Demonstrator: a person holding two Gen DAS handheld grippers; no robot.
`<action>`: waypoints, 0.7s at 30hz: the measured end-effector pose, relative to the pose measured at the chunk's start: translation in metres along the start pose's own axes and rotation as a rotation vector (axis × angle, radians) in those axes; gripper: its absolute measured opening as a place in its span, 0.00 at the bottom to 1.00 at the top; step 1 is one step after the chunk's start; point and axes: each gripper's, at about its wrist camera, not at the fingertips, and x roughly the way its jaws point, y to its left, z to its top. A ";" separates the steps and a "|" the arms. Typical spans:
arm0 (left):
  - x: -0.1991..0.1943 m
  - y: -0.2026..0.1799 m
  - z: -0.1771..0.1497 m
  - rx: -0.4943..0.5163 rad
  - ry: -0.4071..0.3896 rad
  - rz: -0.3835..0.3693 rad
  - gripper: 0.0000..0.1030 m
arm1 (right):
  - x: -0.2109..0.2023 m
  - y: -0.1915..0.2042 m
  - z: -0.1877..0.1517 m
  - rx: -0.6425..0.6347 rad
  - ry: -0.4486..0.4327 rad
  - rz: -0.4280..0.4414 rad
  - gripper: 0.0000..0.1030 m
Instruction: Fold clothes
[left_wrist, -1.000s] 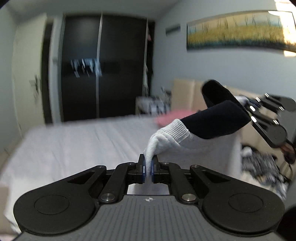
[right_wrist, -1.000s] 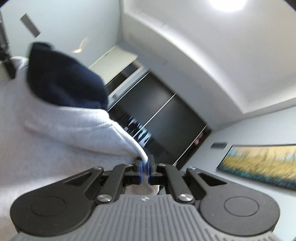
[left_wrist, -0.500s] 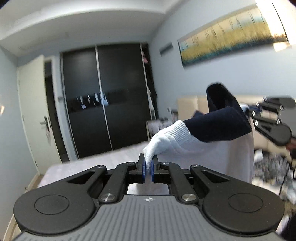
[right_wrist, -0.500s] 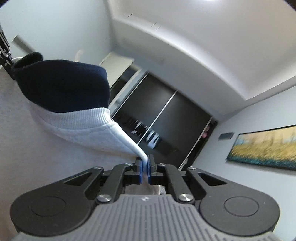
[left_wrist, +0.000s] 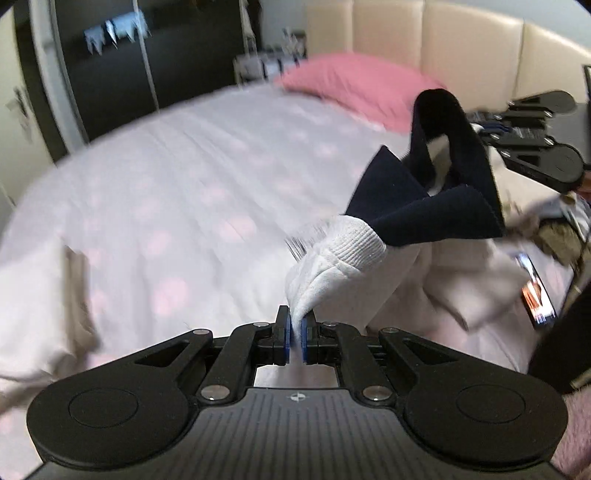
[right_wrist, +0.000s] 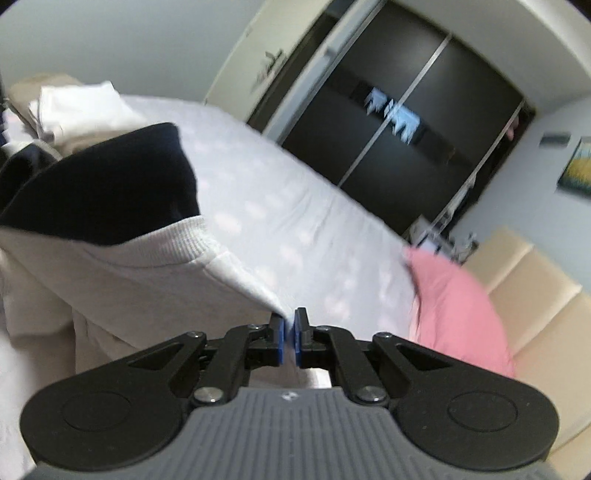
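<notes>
left claw (left_wrist: 294, 334) pinching sweater (left_wrist: 332, 254) hem | right claw (right_wrist: 290, 338) pinching opposite corner | sweater stretched between, above bed (left_wrist: 166, 184)

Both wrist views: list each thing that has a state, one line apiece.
Left hand-held gripper: shut on the garment's white ribbed edge.
Right hand-held gripper: shut on the garment's corner.
White sweatshirt with navy trim: held up between both, unfolded, above the bed.
White bed cover: spread flat.
Dark sliding wardrobe doors: closed.
</notes>
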 end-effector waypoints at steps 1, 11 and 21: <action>0.008 -0.004 -0.004 0.015 0.011 -0.019 0.03 | 0.007 -0.001 -0.005 0.020 0.020 0.002 0.06; 0.042 -0.050 -0.035 0.201 0.063 -0.116 0.04 | 0.041 -0.010 -0.032 0.155 0.117 0.051 0.06; 0.067 -0.069 -0.064 0.339 0.164 -0.118 0.08 | 0.034 0.032 -0.050 -0.104 0.208 0.117 0.07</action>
